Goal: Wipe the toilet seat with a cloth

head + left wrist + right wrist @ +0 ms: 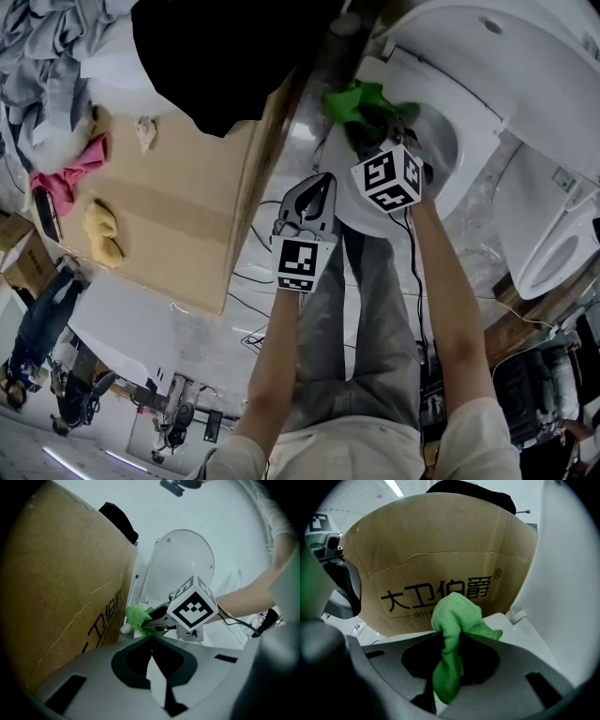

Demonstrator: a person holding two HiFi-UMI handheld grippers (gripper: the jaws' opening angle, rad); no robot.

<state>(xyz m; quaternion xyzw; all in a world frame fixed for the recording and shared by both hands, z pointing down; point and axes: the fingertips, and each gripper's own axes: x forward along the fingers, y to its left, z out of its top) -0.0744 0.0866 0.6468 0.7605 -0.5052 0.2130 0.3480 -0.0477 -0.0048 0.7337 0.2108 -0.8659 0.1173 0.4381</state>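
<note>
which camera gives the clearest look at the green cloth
The right gripper view: the green cloth sits large and central, pinched in the right hand-held gripper. The head view shows it as a small bunch against the toilet. The left gripper view shows a small bit beside the cardboard box.

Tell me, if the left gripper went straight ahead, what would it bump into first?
Probably the right gripper, shut on the crumpled green cloth, though depth is unclear; the white toilet stands behind them.
</note>
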